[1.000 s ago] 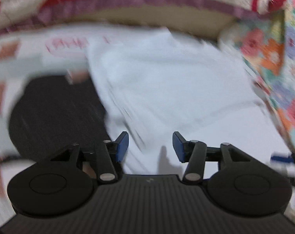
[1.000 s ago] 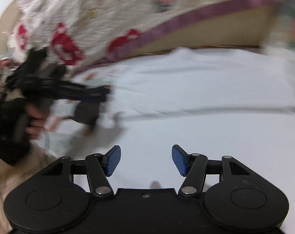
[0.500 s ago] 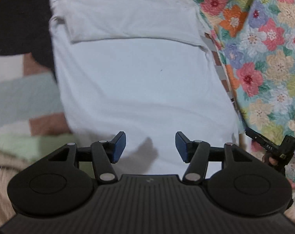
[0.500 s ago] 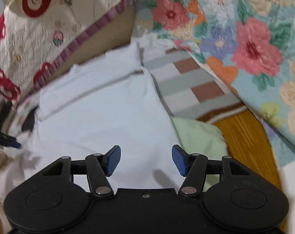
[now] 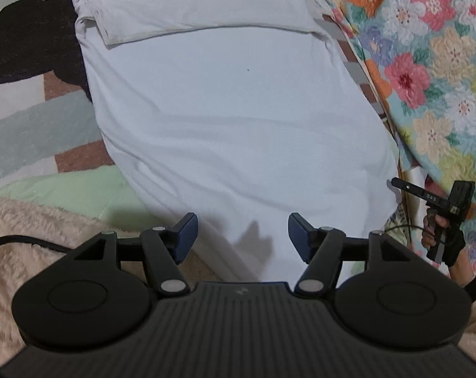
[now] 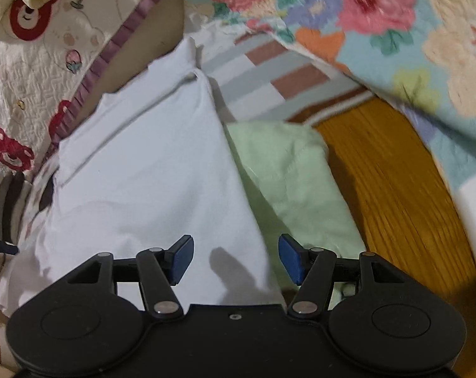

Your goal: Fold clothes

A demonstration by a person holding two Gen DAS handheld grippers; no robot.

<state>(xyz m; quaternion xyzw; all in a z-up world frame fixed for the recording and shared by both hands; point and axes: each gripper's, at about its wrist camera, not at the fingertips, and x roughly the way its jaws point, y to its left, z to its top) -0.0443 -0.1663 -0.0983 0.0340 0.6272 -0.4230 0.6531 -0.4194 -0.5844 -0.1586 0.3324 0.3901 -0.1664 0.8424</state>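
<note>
A white garment (image 5: 238,119) lies flat on a patterned rug, its far part folded over into a band (image 5: 200,3). My left gripper (image 5: 240,236) hovers over the garment's near edge; its jaws are opening and nothing is between them. In the right wrist view the same white garment (image 6: 150,173) runs up the left half, and my right gripper (image 6: 235,260) hangs open above its near right edge, empty. From the left wrist view the right gripper (image 5: 433,198) shows at the garment's right corner, held by a gloved hand (image 5: 442,239).
A pale green cloth (image 6: 288,170) lies beside the garment on the right, and shows as well at the left (image 5: 65,192). A floral quilt (image 5: 433,63) borders the right side, a bear-print quilt (image 6: 42,63) the far end. Wooden floor (image 6: 389,182) and a fluffy beige blanket (image 5: 24,233) lie near.
Both grippers have swung from the far folded part back to the garment's near edge, now looking more steeply down. The left jaws have widened. The right view rolled toward the garment's right side.
</note>
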